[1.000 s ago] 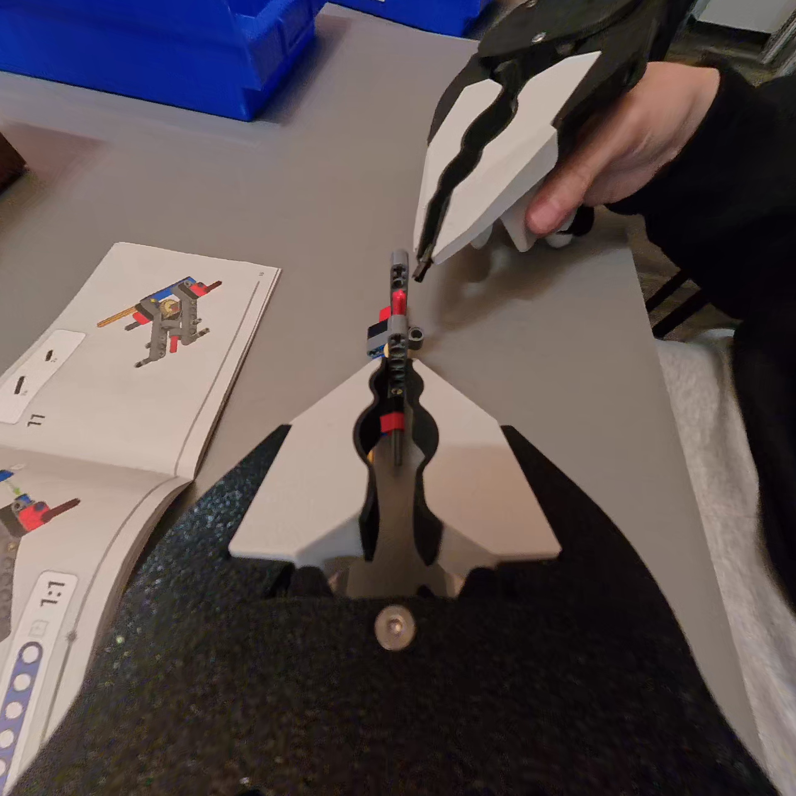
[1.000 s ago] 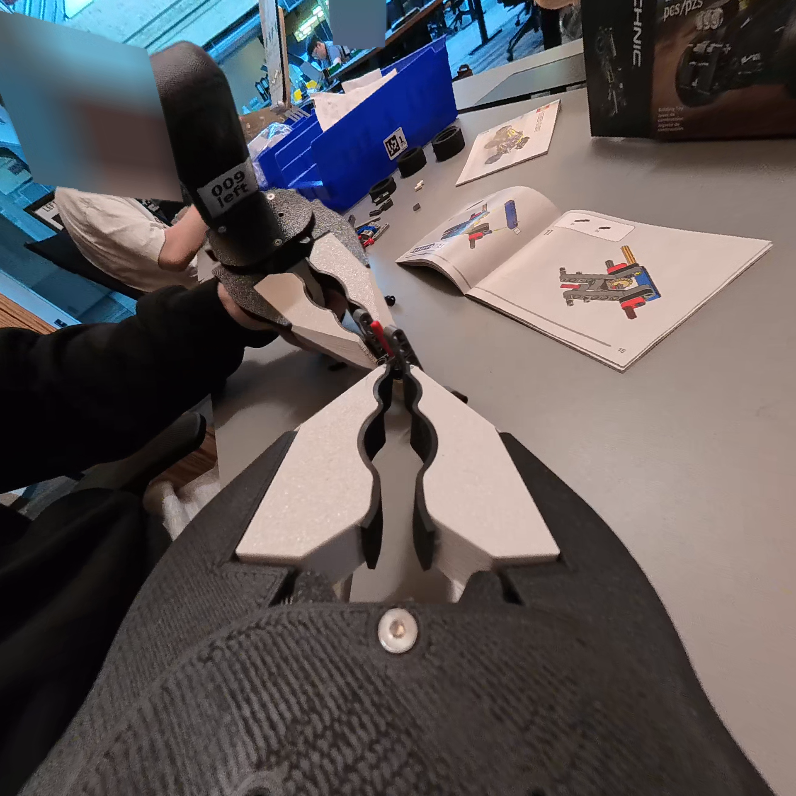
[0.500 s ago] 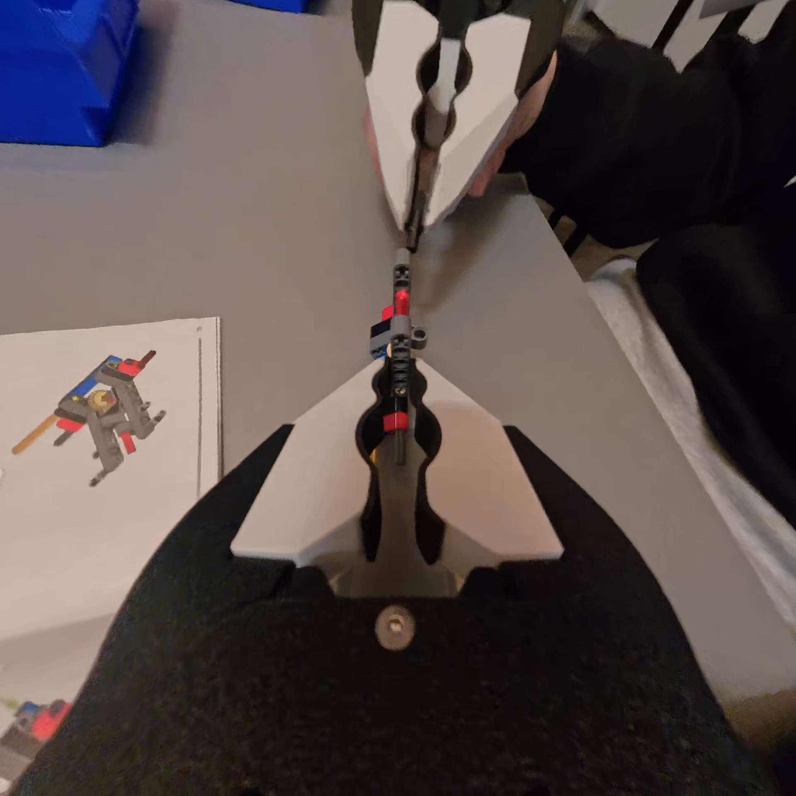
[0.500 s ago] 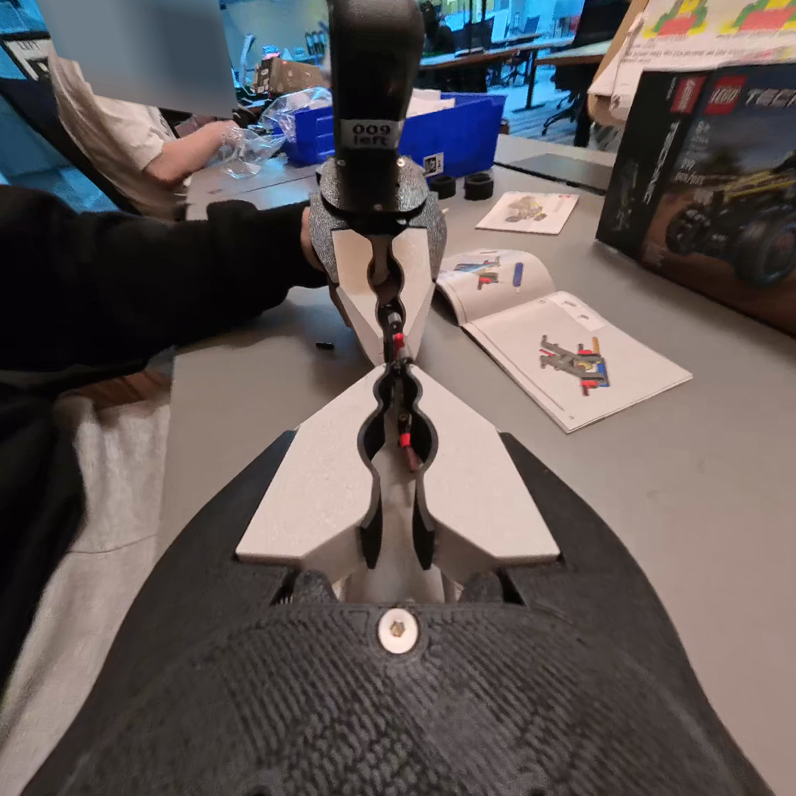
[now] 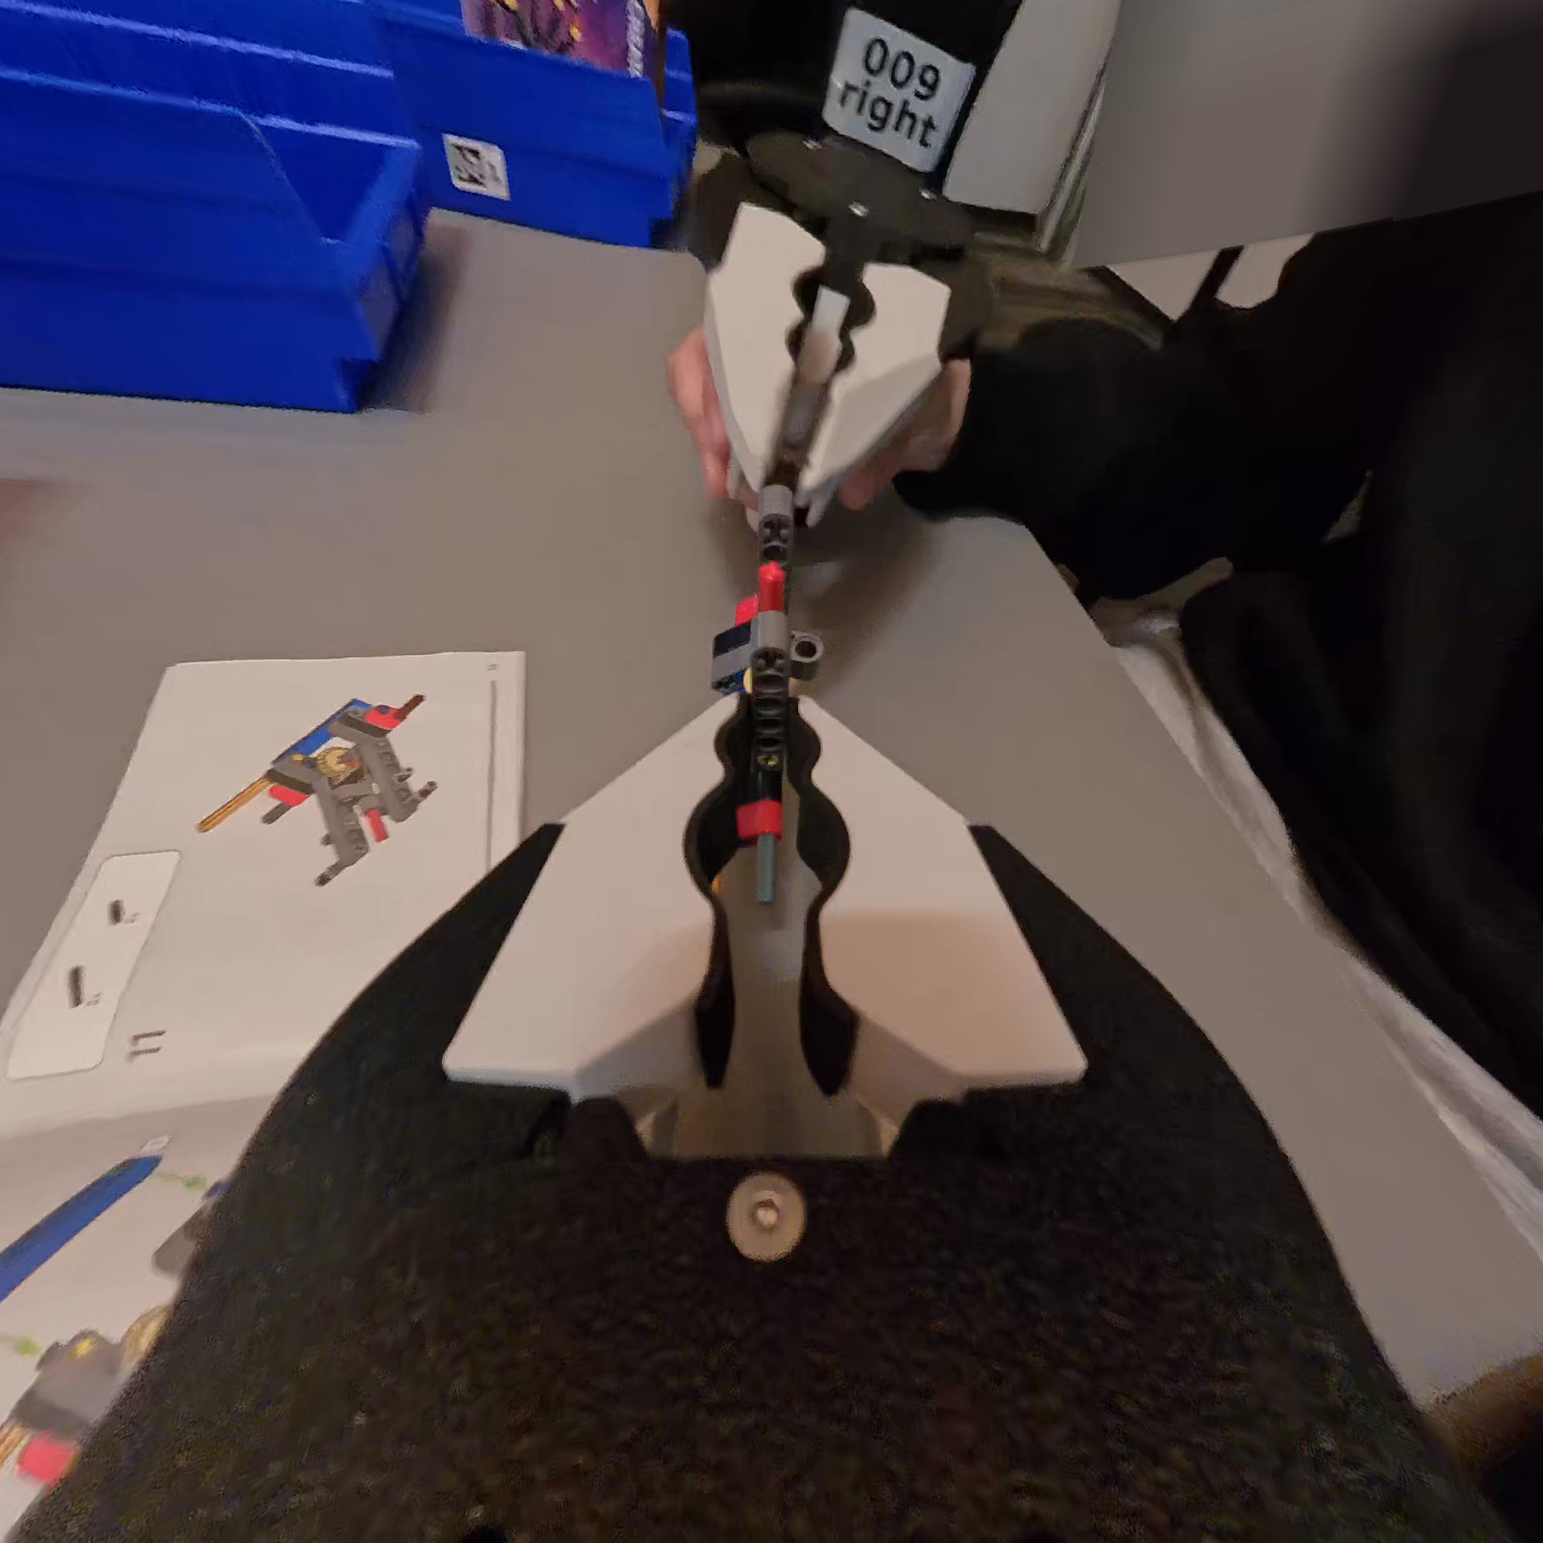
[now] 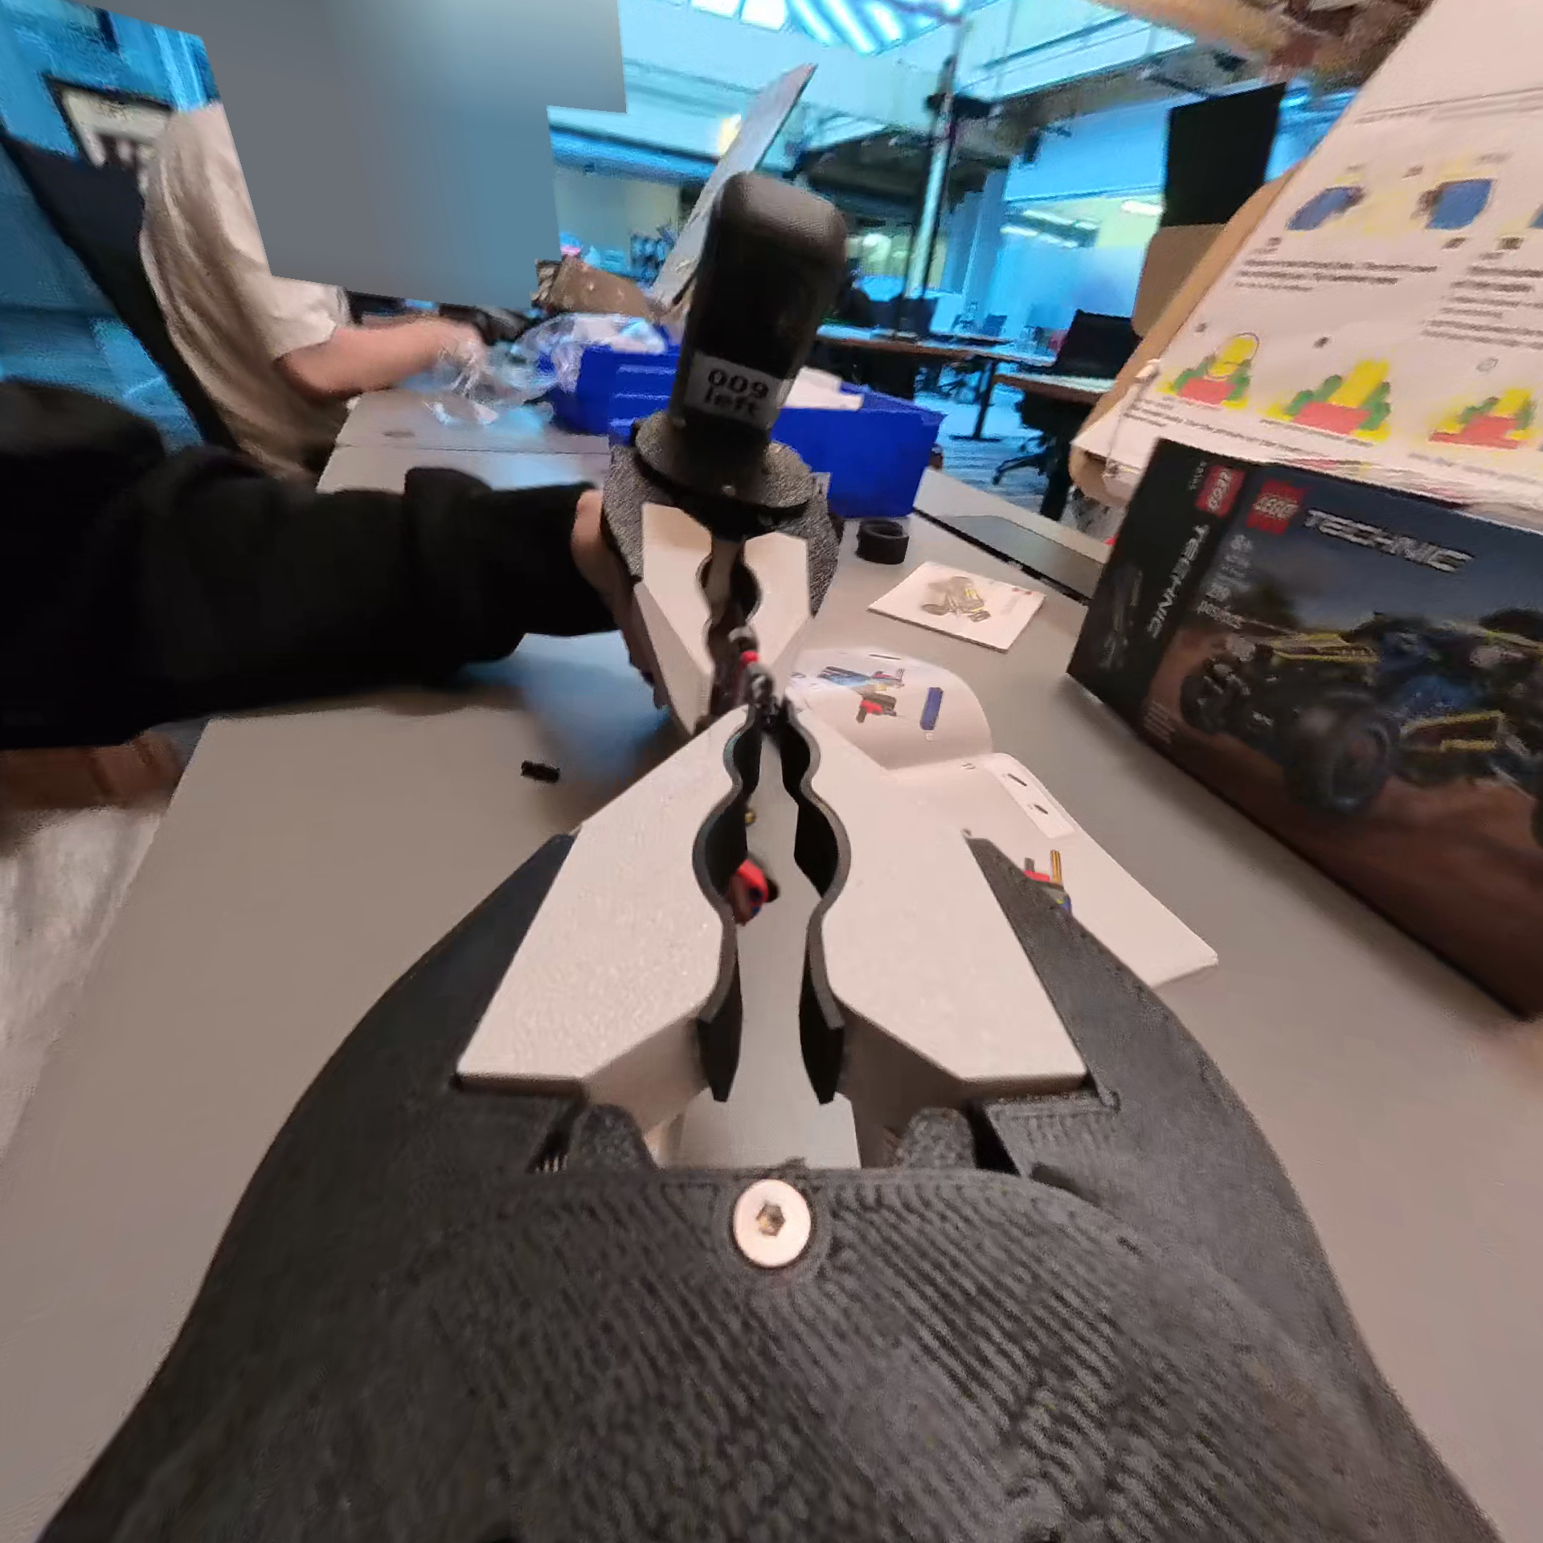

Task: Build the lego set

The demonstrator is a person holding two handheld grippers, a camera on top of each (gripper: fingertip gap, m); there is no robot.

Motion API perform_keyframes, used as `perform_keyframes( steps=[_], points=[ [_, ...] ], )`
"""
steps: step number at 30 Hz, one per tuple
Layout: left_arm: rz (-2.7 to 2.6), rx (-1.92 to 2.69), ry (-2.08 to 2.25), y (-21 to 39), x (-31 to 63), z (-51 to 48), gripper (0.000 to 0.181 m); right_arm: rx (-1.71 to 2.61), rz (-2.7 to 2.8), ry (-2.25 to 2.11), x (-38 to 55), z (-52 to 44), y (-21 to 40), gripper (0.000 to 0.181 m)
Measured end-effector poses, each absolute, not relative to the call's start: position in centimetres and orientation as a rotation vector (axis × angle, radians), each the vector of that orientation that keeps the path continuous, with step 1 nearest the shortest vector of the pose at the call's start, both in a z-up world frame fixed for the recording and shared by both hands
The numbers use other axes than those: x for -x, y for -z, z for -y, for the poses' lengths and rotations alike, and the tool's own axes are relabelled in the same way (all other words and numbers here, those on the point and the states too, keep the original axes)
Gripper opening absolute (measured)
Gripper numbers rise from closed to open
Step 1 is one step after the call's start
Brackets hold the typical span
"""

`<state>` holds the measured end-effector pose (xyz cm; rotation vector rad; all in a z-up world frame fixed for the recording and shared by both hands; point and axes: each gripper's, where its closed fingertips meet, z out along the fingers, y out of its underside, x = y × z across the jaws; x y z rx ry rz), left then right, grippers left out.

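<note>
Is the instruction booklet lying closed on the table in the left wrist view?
No, the instruction booklet lies open on the grey table, with a page that shows a drawing of the build facing up.

The right gripper (image 5: 783,493), a second ago tilted and apart from the lego assembly (image 5: 766,660), now faces the left gripper (image 5: 766,710) head-on with its tips pinching the assembly's grey far end. In the right wrist view, the assembly (image 6: 756,676) now reaches between the right gripper's (image 6: 764,726) fingers.
</note>
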<state>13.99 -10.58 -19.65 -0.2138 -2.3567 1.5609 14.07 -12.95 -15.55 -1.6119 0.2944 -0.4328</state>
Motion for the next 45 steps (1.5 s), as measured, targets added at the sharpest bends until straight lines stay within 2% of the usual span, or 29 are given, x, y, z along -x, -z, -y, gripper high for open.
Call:
perform_keyframes(
  steps=[45],
  points=[
    [2.483,0.387,-1.711,18.9,-14.0,10.2,0.005,1.658,-0.217,0.340,-13.0,12.3,16.1,0.002]
  ],
)
